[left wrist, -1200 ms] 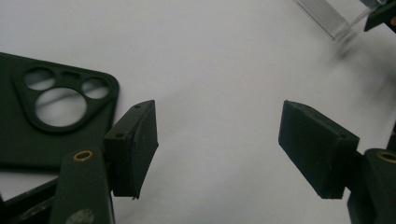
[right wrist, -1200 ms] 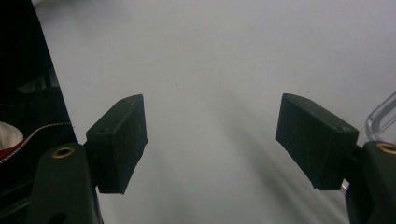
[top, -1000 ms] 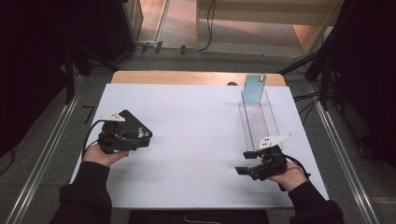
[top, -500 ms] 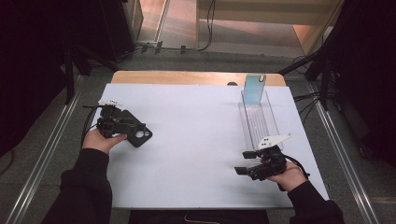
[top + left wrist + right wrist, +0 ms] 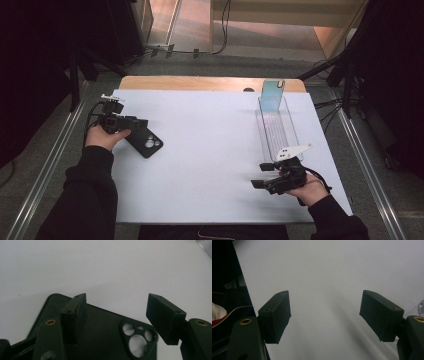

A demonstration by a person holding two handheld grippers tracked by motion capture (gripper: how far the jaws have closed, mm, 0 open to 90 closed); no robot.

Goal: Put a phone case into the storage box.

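Matt black case (image 5: pixel 105 337), smooth plastic or rubber by the look. White tabletop (image 5: pixel 210 165), matt and smooth, with bare wood along the far edge. Clear glossy plastic tray (image 5: pixel 276 125). Matt black plastic jaws, brass-coloured metal fittings. Dark cloth sleeves.

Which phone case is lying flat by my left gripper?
The black phone case with camera cutouts lies flat; the iridescent blue one stands upright in the clear tray.

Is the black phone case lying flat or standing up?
Lying flat. The black phone case rests on the white table with its camera holes facing up, and the left tool sits open over it.
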